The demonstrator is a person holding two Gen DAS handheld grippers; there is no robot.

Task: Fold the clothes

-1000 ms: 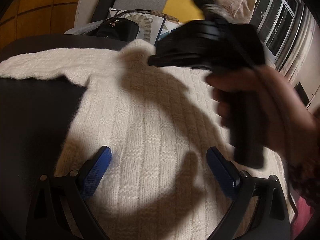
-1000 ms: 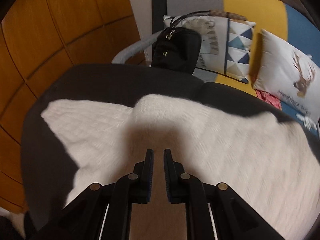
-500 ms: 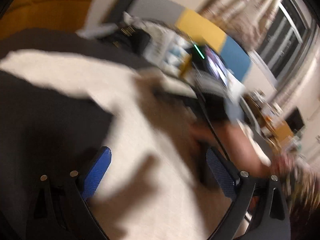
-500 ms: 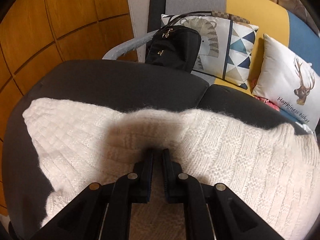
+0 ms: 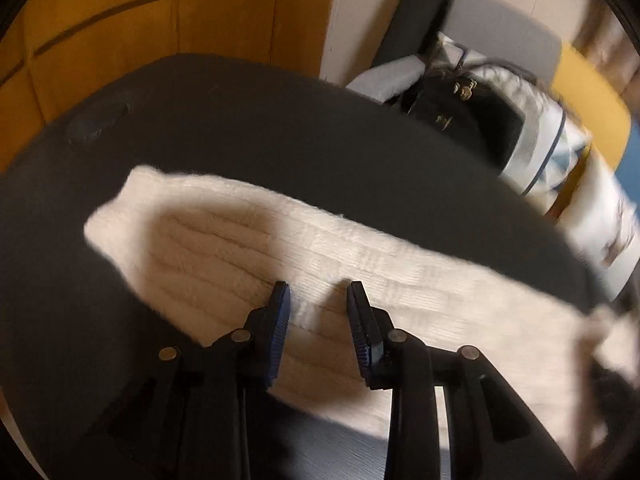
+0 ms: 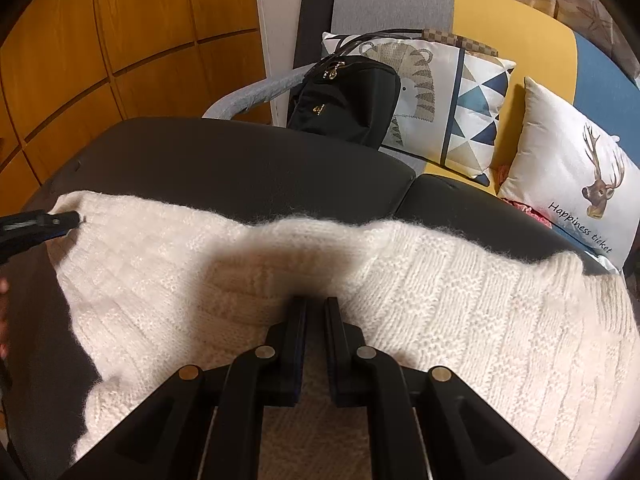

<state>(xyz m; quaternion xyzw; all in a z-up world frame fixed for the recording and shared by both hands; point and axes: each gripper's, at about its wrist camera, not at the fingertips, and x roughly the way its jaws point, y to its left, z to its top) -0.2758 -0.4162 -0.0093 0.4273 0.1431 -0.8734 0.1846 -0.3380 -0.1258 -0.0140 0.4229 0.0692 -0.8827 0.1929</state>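
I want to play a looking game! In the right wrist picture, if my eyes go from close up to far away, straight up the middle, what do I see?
Right tool → white knitted sweater → dark cushion → black bag → animal-print pillow → grey sofa back.

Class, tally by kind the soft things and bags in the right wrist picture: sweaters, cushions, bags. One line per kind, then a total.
Sweater: 1
Cushions: 2, the striped-animal one and the deer one
Black bag: 1
Total: 4
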